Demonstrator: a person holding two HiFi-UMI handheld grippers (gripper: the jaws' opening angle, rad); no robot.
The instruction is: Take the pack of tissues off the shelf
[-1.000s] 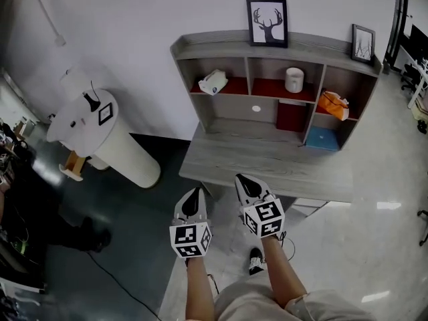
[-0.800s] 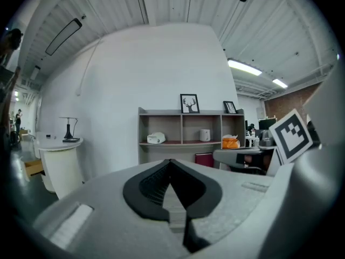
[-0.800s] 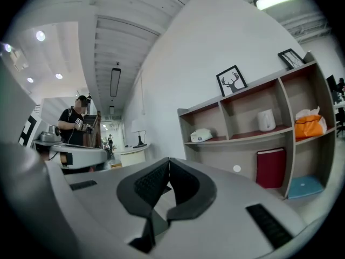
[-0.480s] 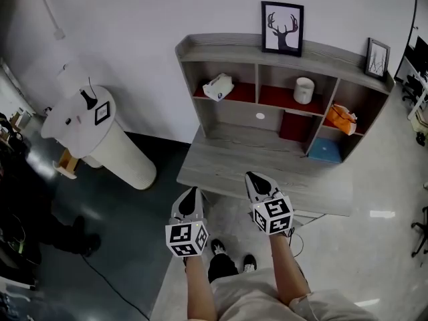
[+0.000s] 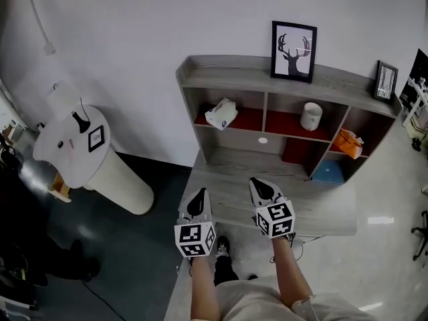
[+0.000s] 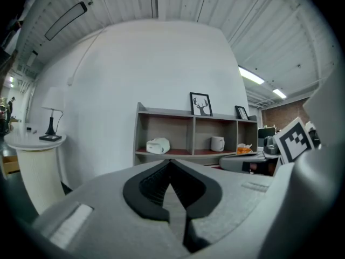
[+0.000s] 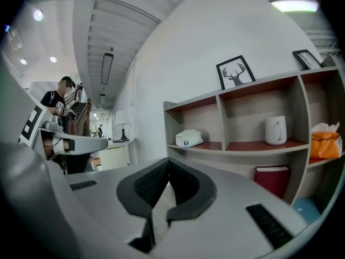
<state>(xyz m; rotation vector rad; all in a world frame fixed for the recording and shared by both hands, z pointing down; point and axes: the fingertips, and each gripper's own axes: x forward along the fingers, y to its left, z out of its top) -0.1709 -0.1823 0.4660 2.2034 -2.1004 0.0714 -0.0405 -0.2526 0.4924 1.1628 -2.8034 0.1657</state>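
The pack of tissues (image 5: 221, 114) is a white packet lying in the upper left compartment of the grey shelf (image 5: 234, 69), on its red lining. It also shows in the left gripper view as the pack of tissues (image 6: 158, 145) and in the right gripper view as the pack of tissues (image 7: 188, 138), well ahead of both sets of jaws. My left gripper (image 5: 198, 194) and right gripper (image 5: 261, 183) hover side by side over the desk's front edge (image 5: 267, 223), both shut and empty. In their own views the left gripper (image 6: 171, 162) and the right gripper (image 7: 168, 161) point at the shelf.
A white mug (image 5: 311, 116) stands in the middle compartment and an orange bag (image 5: 349, 142) in the right one. A red box (image 5: 294, 151) and a blue item (image 5: 328, 172) sit lower. Two framed pictures (image 5: 294, 42) top the shelf. A round white pedestal table (image 5: 73, 142) with a lamp stands left.
The person has stepped closer to the desk. Both grippers have moved forward over its front edge, still shut, and the shelf looks nearer and more centred.
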